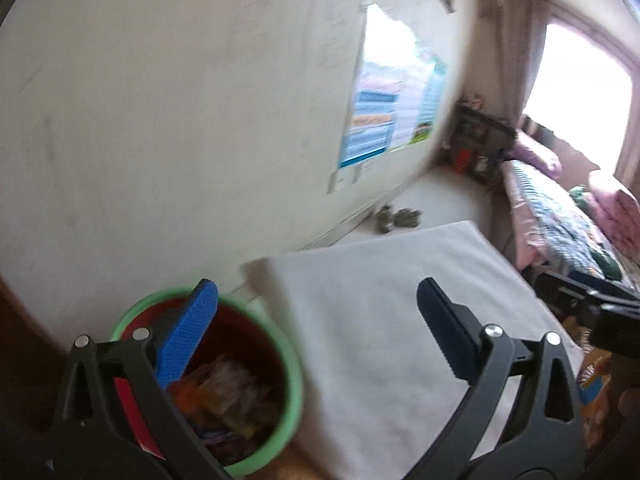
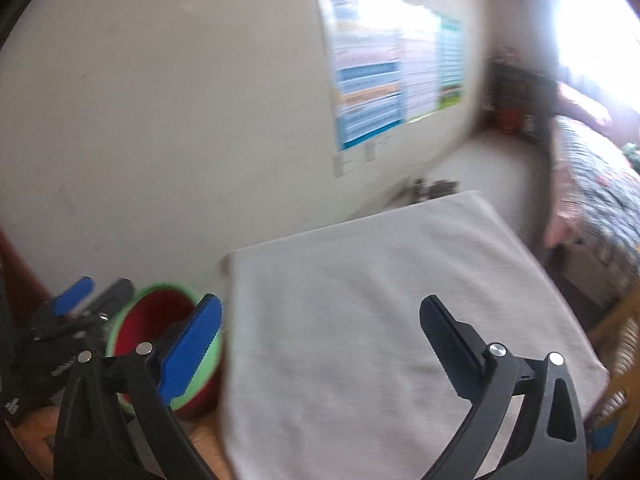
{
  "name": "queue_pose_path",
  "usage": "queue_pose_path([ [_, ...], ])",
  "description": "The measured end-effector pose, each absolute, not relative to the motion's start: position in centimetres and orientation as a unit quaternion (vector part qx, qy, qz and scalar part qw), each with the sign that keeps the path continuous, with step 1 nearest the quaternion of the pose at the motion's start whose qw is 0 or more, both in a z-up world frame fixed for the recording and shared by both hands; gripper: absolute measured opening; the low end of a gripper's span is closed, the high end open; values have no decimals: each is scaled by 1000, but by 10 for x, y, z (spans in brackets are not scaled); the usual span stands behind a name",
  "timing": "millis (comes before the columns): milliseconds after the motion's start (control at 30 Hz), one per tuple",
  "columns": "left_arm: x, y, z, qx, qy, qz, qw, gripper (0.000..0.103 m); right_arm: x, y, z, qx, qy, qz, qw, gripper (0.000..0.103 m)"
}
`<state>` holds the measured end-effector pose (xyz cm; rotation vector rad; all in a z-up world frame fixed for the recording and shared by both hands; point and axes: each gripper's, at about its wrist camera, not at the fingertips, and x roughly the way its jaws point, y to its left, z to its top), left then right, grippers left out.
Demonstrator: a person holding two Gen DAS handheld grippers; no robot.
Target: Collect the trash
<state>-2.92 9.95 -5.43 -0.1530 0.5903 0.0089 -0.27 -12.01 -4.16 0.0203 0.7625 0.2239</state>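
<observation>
Blur: both views are smeared; the wrappers in the bin (image 1: pixel 208 384) show only as orange, pale and purple scraps, and no single piece can be told apart.
Cut off: the left gripper's (image 1: pixel 316 332) blue finger (image 1: pixel 188 336) covers part of the bin's rim; the bin's base cannot be seen in the left view.
Bin: red walls, green rim, round, upright on the floor just beside the left edge of the white cloth-covered surface (image 1: pixel 380 320), near the wall (image 1: pixel 160 120).
Trash: lies inside the bin, filling its lower part.
Left gripper: fingers spread wide, nothing between them.
Right gripper (image 2: pixel 320 340): fingers spread wide, nothing between them, over the cloth.
Left view only: the bin's contents; the bed (image 1: pixel 560 216) by the window (image 1: pixel 576 104).
Right view only: the bin's outside wall and the left gripper beside it.
Both views: a poster (image 2: pixel 384 64) on the wall.
</observation>
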Motion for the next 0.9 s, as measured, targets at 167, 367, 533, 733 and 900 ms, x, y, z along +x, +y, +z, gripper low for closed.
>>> queue_pose_path([
  [167, -31, 59, -40, -40, 254, -6, 966, 97, -25, -159, -30, 1, 303, 52, 952, 96],
  [367, -29, 41, -34, -24, 251, 25, 967, 98, -53, -175, -7, -45, 161, -30, 986, 96],
  [533, -31, 32, -32, -17, 247, 26, 969, 98, -55, -184, -19, -26, 178, -51, 982, 96],
  [733, -34, 16, -33, 12, 240, 46, 970, 98, -49, -199, -25, 4, 214, -54, 975, 96],
  [900, -33, 9, -33, 26, 247, 36, 968, 98, -44, -207, -31, 31, 238, -63, 969, 96],
])
